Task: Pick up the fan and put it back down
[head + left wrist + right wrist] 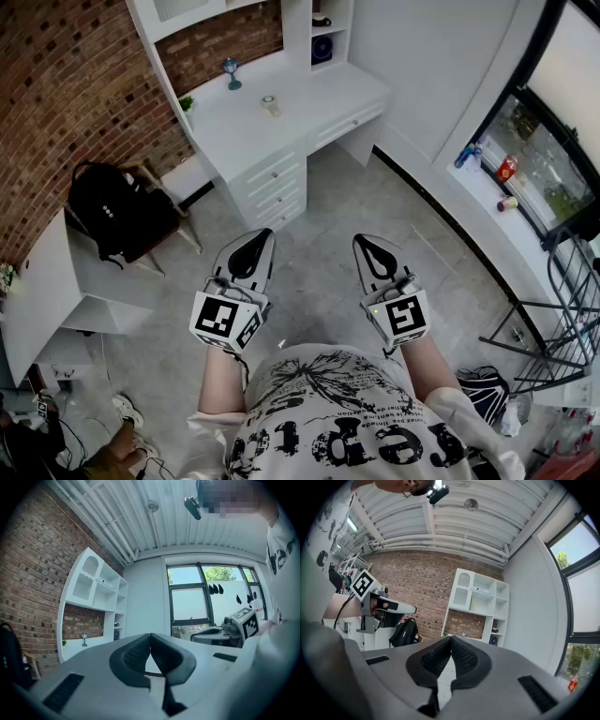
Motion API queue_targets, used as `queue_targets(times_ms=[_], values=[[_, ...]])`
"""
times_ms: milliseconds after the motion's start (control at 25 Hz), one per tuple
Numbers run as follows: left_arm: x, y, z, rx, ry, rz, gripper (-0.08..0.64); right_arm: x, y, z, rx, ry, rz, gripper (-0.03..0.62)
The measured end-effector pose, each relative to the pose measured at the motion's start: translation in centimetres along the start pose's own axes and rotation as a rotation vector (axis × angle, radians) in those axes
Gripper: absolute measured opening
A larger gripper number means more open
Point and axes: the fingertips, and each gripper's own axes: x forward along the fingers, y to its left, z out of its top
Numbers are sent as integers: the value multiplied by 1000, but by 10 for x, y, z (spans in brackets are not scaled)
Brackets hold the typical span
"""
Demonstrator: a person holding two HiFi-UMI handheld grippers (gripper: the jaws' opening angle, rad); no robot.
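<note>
A small dark round object that may be the fan (322,49) stands in a cubby of the white shelf unit at the far wall; it also shows small as the fan (116,634) and the fan (494,641). Both grippers hang side by side over the grey floor, well short of the desk. My left gripper (255,236) is shut with nothing in it, its jaws meeting at the left gripper's tip (150,635). The right gripper (367,241) is shut and empty too, its jaws touching at the right gripper's tip (451,638).
A white desk (309,103) with drawers carries a small lantern ornament (231,73) and a little roll (271,105). A black backpack (117,211) rests on a chair at left. A window sill (483,187) with bottles and a metal rack (562,309) line the right.
</note>
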Motion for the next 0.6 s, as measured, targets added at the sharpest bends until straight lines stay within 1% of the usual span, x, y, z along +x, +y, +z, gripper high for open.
queue_targets(times_ms=[160,240,360,440,480,600], values=[[-2,9,-3,-13,-9,-9,14,9,4,3,-5,-40,-4,14],[-3,14,-4,-17,-9,-15,14,15,8,3,-4,-29,-3,14],[-4,25,-7,-16,0,-24,14,25,16,1,-3,19,2,14],[-6,34,-9,-17,0,-29,14,34,22,5,-10,-7,-5,14],[-7,39,-8,-19,-4,-31,14,38,23,6,-4,-14,-16,14],[-9,56,-7,-26,-15,-28,14,49,25,2,48,10,-55,14]])
